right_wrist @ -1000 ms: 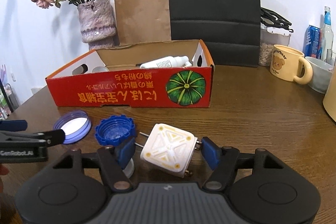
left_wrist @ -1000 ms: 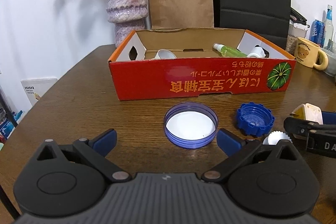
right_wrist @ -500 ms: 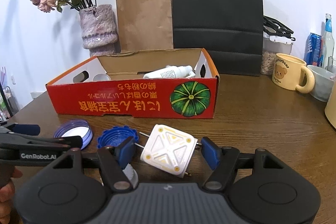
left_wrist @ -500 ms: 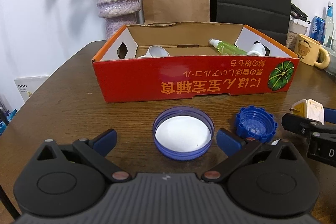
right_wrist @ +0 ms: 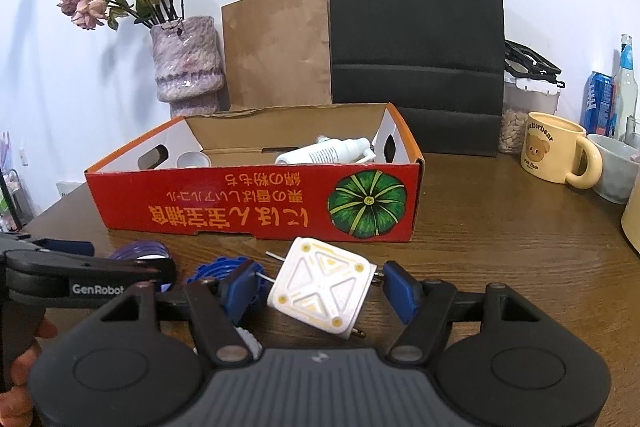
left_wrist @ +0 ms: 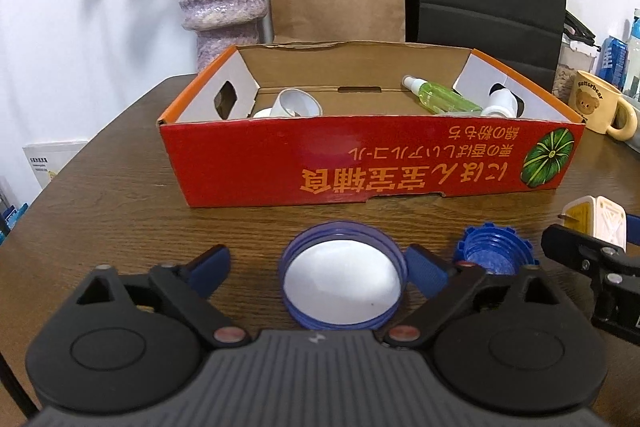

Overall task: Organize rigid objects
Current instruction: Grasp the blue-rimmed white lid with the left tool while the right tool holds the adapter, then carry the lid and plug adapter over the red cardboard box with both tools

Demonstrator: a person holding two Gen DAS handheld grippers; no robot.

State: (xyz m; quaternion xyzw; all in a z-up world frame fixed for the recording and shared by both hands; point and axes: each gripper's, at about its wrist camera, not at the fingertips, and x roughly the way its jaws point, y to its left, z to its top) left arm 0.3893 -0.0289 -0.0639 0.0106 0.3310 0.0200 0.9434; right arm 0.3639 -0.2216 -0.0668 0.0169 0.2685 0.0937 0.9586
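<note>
A purple lid with a white inside (left_wrist: 342, 287) lies on the wooden table, between the jaws of my left gripper (left_wrist: 318, 267). The jaws are closing: the right pad is at the lid's rim, the left pad still stands apart. A blue ridged cap (left_wrist: 494, 255) lies just right of the lid. My right gripper (right_wrist: 320, 289) is shut on a white plug adapter (right_wrist: 322, 287), held tilted above the table in front of the red cardboard box (right_wrist: 256, 203). The adapter (left_wrist: 596, 223) also shows at the right edge of the left wrist view.
The box (left_wrist: 360, 155) holds a white cup (left_wrist: 298, 103), a green spray bottle (left_wrist: 444, 97) and a white bottle (right_wrist: 324, 153). Behind it stand a vase (right_wrist: 186, 67), a brown bag (right_wrist: 276, 43) and a black bag (right_wrist: 416, 47). A bear mug (right_wrist: 554, 153) and a bowl (right_wrist: 614, 167) sit right.
My left gripper has moved forward so the purple lid now lies between its jaws, which have begun to narrow. The right gripper keeps the adapter and has barely moved.
</note>
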